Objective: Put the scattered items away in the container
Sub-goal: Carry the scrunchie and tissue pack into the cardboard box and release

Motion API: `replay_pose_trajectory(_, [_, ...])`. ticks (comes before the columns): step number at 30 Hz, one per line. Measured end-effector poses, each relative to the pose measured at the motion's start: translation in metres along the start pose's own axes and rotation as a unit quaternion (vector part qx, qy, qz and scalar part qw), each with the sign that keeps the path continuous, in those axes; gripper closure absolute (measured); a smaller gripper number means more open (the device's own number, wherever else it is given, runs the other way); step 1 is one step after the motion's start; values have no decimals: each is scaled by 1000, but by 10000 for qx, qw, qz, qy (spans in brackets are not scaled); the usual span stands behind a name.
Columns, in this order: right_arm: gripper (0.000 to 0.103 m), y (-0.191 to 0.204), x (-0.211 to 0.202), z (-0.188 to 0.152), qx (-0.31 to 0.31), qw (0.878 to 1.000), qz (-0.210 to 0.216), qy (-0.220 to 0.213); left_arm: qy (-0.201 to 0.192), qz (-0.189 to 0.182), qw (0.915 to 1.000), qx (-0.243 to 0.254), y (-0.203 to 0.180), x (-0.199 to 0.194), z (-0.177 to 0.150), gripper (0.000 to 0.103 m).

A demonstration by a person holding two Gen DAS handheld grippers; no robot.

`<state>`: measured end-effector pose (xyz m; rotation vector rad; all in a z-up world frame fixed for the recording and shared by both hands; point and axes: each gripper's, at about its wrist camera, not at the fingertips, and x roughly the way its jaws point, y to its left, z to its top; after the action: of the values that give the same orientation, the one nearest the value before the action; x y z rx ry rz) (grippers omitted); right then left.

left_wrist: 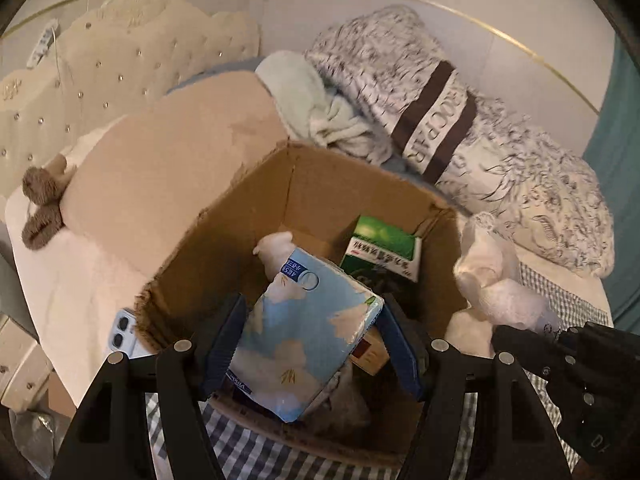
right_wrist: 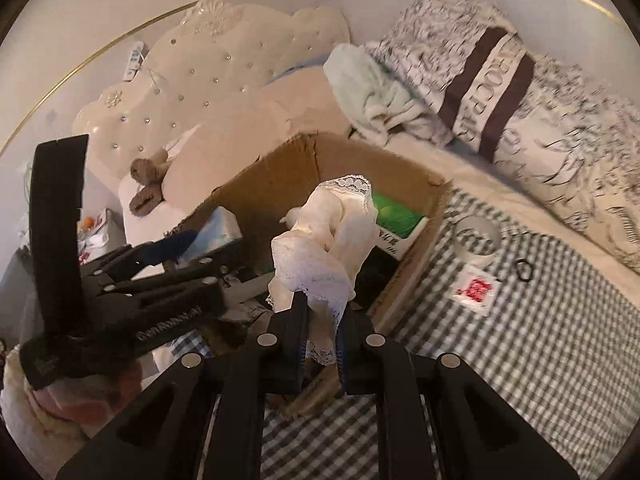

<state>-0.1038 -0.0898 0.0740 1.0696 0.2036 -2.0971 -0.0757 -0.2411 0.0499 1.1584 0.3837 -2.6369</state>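
1. Cardboard box (left_wrist: 224, 248) sits open on checked bedsheet (right_wrist: 520, 340), mid-scene, w/ green medicine carton (left_wrist: 384, 240) inside at far right.
2. Phone (left_wrist: 124, 332) lies just left of box, outside it.
3. L gripper (left_wrist: 308, 344) clamps a blue tissue pack (left_wrist: 304, 336) over box's near side.
4. R gripper (right_wrist: 322, 320) pinched tight on white lace cloth (right_wrist: 332, 240), above box's near-right edge.
5. Tape roll (right_wrist: 478, 240), small sachet (right_wrist: 474, 290), black hair tie (right_wrist: 523, 270) lie on sheet right of box.

We see the left tool (left_wrist: 310, 344) and right tool (right_wrist: 322, 334) as matte black frames, each with 2 dark blue ribbed fingers (left_wrist: 224, 344) and 4 round silver screws.
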Motion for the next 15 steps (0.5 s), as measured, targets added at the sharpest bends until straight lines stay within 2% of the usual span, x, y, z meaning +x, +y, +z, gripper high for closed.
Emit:
replay_pose_trajectory(3, [87,-5,14,8,89,9999,127,-42,18,79,9999,104,1,11,1,32])
replay_pose_trajectory(4, [81,-7,15,11,141,9993,282,-183,-33,136,9998,135,1,12,2,28])
replay_pose_trajectory(5, [57,-8,13,13,192,9983,434,-336,-108,196,9996,167,1,12,3,16])
replay_pose_trajectory(6, [20,-10,10,16,284,9971,497,-507,-182,232,9994,167,1,13,5,8])
replay_pose_trajectory(7, [10,-12,7,19,421,9957,408,-720,-234,240,9994,127,2,13,6,0])
replay_pose_trajectory(9, [8,-15,0,23,536,9930,243,-1023,-276,161,9995,35,5,15,10,0])
replay_pose_trajectory(12, [8,-28,-1,25,576,9930,25,-1033,-195,227,9995,36,2,19,13,0])
replay_pose_trajectory(15, [8,-55,-6,17,982,9892,-209,-1067,-161,268,9994,174,-8,19,12,0])
